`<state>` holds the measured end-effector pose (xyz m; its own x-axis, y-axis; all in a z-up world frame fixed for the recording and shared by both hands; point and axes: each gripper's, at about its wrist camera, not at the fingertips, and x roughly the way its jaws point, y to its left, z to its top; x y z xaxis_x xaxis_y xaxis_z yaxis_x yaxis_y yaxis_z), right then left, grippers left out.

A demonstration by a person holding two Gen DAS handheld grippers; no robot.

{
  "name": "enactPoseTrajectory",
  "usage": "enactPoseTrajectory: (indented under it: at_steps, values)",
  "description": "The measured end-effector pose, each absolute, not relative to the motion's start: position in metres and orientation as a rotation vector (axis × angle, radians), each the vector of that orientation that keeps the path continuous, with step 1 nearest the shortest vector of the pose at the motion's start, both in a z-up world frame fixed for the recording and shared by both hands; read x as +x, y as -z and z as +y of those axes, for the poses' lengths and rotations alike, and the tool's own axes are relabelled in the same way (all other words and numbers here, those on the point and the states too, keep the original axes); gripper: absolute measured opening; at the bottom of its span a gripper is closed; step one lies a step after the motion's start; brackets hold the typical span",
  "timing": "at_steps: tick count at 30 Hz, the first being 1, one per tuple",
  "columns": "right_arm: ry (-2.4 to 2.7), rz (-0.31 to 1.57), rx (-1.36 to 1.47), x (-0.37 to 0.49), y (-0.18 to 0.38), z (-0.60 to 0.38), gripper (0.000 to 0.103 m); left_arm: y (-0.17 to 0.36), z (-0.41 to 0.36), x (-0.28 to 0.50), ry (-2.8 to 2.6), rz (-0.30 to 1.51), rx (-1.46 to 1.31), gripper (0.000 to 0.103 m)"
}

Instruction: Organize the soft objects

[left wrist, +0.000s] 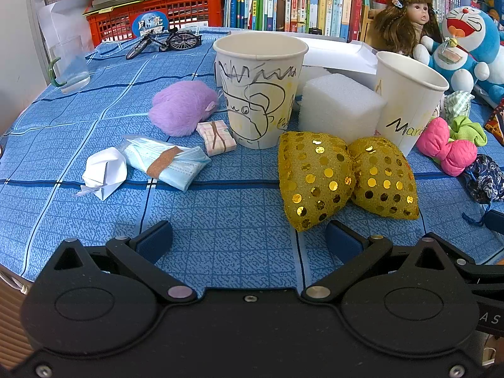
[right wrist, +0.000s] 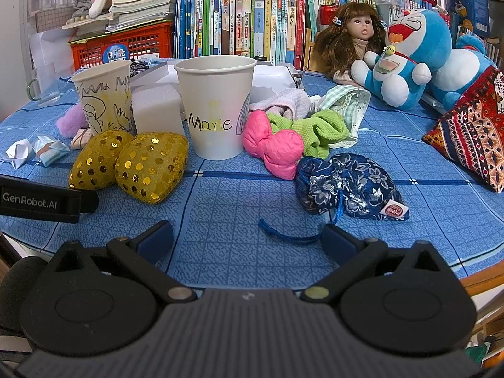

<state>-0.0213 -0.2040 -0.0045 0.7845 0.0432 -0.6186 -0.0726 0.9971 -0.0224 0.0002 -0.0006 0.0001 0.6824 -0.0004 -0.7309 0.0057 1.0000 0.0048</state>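
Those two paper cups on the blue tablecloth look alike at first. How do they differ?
The left cup is covered in black scribbles and a cartoon-like drawing with yellow colouring; the right cup is mostly plain white, with the name "Marie" written on it. The left cup stands beside the purple fluffy toy, while the right cup stands beside the pink bow. Both are white, upright and open-topped, with the white foam block between them.

Two paper cups (right wrist: pixel 215 107) are stood mid-table, with a foam block (right wrist: pixel 156 107) set between them. Two sequinned cushions (right wrist: pixel 151 167) are laid touching at seven o'clock of the "Marie" cup, a padded bow (right wrist: pixel 272 148) at four o'clock.
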Motion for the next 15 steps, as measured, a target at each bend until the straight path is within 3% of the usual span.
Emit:
enactPoseTrajectory:
  at_steps: [15]
  values:
    - [-0.061,0.665,-0.047,-0.0220,0.0054,-0.2032,0.103,-0.0001,-0.0006,0.0001,0.003,0.818,0.007,0.103]
